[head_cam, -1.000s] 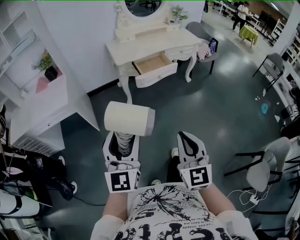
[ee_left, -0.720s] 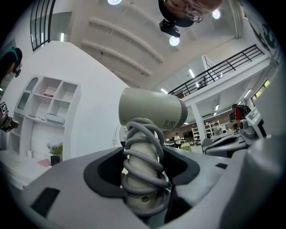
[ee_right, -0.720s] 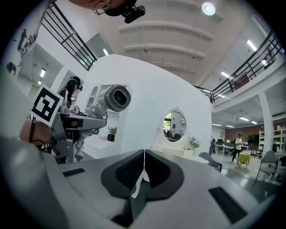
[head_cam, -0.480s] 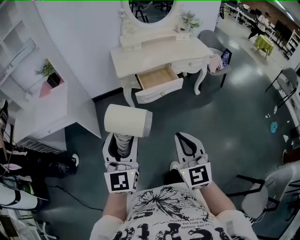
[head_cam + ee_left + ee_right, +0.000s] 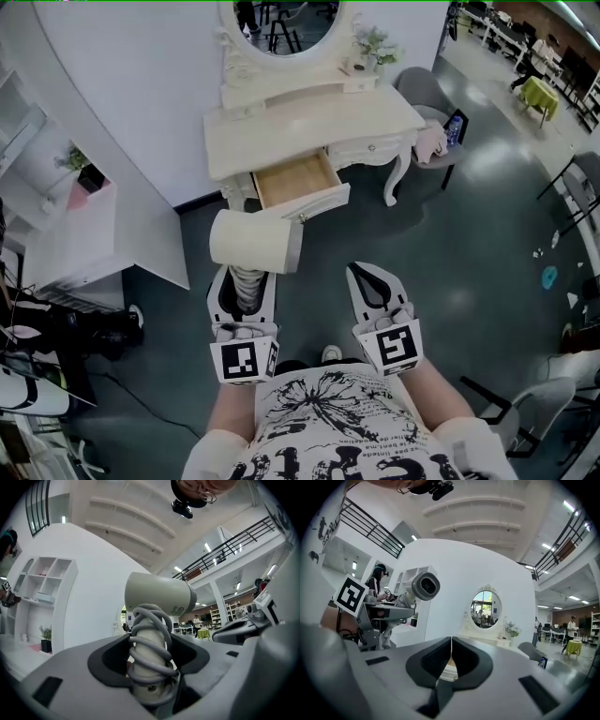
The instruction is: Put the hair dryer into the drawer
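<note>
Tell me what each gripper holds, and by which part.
The left gripper holds the hair dryer by its cord-wrapped handle. The right gripper is shut and holds nothing.

Head view: the hair dryer (image 5: 255, 242) barrel overlaps the near-left corner of the drawer (image 5: 292, 181), and the drawer's back end is under the tabletop. The dryer handle's lower end is buried between the left gripper (image 5: 242, 274) jaws. The mirror (image 5: 279, 21) at 12 o'clock is cut by the top edge. The white shelf unit (image 5: 66, 248) at 9 o'clock is cut by the left edge. Left gripper view: the label (image 5: 179, 609) on the barrel is too small to read. Right gripper view: the dressing table (image 5: 499, 642) is mostly behind the closed right gripper (image 5: 450, 641).
</note>
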The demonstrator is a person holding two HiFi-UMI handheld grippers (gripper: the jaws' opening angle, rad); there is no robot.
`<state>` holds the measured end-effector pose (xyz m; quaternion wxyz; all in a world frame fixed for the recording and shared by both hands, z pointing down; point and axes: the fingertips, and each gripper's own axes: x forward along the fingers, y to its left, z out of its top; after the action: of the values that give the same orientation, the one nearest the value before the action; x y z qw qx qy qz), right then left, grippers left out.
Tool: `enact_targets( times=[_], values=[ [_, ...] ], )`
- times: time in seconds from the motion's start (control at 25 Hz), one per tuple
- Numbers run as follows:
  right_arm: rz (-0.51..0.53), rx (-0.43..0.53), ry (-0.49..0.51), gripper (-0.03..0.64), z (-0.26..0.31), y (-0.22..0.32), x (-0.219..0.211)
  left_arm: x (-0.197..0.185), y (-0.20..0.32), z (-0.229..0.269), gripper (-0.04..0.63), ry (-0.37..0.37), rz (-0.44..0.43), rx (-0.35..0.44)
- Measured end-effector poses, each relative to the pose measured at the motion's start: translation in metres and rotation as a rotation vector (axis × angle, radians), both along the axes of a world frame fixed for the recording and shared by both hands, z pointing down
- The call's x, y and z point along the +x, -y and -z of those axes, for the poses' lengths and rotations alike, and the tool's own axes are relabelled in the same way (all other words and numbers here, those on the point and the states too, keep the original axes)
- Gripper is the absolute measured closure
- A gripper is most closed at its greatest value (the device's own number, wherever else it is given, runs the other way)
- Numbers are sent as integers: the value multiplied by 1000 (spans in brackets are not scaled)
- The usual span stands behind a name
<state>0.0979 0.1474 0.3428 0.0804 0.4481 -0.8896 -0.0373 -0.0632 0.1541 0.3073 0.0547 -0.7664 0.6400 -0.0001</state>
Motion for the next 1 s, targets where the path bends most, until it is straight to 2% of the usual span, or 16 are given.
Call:
enact_targets(
  times=[0.16, 0.4, 0.68, 1.0],
  values=[
    [-2, -17, 6, 600, -6, 34, 15, 10, 32, -7, 328, -4, 11, -28],
    [0, -23, -14, 600, -22, 91, 10, 1, 90, -21, 328, 12, 19, -57],
    [-56, -43, -10, 600, -21, 189, -11, -30, 191, -27, 328, -2, -13, -62],
    [-125, -54, -2, 600, -7, 315, -50, -72, 318, -25, 328, 9, -98, -74]
  ],
)
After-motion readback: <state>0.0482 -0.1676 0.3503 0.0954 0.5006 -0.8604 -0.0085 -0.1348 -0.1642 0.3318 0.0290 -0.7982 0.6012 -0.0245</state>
